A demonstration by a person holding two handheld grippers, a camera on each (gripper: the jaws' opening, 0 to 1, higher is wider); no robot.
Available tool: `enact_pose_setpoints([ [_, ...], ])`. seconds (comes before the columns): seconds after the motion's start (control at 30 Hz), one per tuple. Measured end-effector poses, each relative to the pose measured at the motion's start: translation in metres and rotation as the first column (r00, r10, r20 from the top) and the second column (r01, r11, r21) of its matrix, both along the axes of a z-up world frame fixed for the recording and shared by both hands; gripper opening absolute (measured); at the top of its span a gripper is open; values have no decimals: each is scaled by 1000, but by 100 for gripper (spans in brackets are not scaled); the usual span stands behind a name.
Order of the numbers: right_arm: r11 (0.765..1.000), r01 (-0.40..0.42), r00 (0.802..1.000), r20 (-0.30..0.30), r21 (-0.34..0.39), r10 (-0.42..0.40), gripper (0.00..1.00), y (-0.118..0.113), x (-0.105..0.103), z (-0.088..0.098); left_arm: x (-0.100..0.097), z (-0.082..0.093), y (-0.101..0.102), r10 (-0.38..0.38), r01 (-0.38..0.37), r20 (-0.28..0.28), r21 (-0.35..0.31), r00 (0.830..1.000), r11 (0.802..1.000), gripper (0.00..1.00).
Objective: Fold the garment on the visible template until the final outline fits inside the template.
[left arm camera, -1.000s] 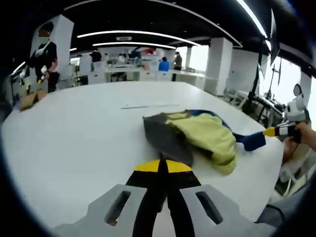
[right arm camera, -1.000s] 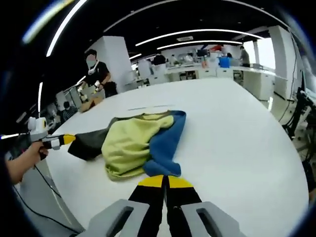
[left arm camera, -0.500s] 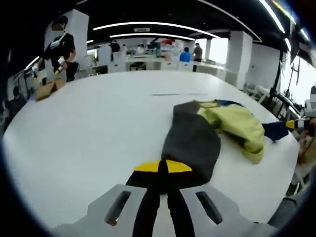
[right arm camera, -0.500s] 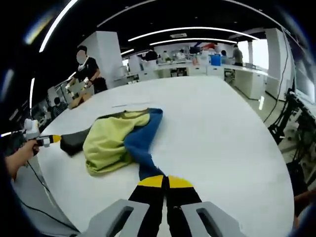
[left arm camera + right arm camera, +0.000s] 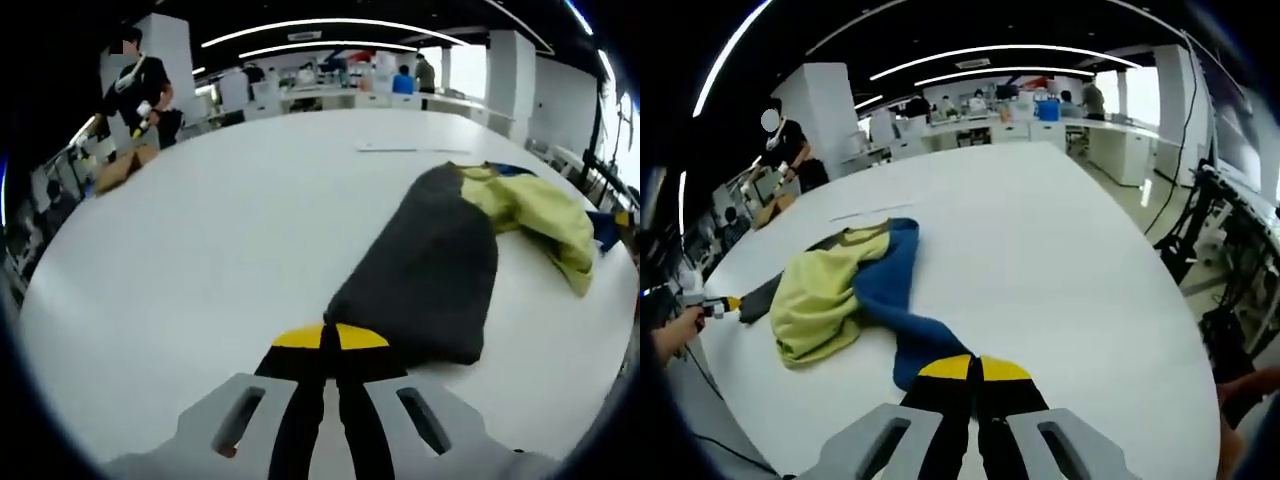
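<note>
The left gripper [image 5: 327,345] pinches the garment's [image 5: 470,240] dark grey sleeve; the right gripper [image 5: 973,372] pinches its blue sleeve [image 5: 910,335]. The garment, with its yellow-green body, lies stretched on the white bench [image 5: 220,230]. No readable writing shows.

i see a broad white table [image 5: 220,230], an open-plan office behind, white pillar [image 5: 825,105], long ceiling light strips [image 5: 980,72], bright windows [image 5: 470,70], desks [image 5: 1120,140], a person standing [image 5: 135,95]

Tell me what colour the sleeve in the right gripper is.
Blue sleeve, clearest in the right gripper view, pinched by the right gripper.
</note>
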State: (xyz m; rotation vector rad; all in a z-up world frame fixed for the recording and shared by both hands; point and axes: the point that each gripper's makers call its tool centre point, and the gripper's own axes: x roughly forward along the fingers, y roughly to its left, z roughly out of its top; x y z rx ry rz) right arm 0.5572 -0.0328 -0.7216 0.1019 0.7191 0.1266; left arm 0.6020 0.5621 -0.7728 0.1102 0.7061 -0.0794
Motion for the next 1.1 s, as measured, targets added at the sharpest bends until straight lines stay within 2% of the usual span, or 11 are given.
enact_pose_setpoints([
  [0.1, 1000, 7, 1000, -9, -22, -7, 0, -9, 1, -1, 4, -3, 7, 36, -35, 6, -54, 999, 998, 0],
  [0.27, 999, 14, 1000, -19, -45, -15, 0, -21, 6, -4, 10, -2, 17, 48, -48, 0, -47, 999, 998, 0],
  [0.43, 997, 21, 999, -47, -76, -25, 0, -35, 10, -13, 19, -2, 27, 14, -13, -9, 44, 1000, 999, 0],
  [0.6, 997, 53, 996, -66, -60, -57, 0, -51, 15, -19, 28, -4, 33, 1, 1, -21, 76, 1000, 997, 0],
  [0.9, 992, 93, 988, -113, -86, -103, 0, -84, 21, -30, 38, -7, 41, -3, 9, -49, 108, 999, 994, 0],
  [1.1, 988, 84, 983, -153, -129, -103, 0, -101, 26, -40, 45, -5, 46, -8, 17, -67, 131, 998, 991, 0],
])
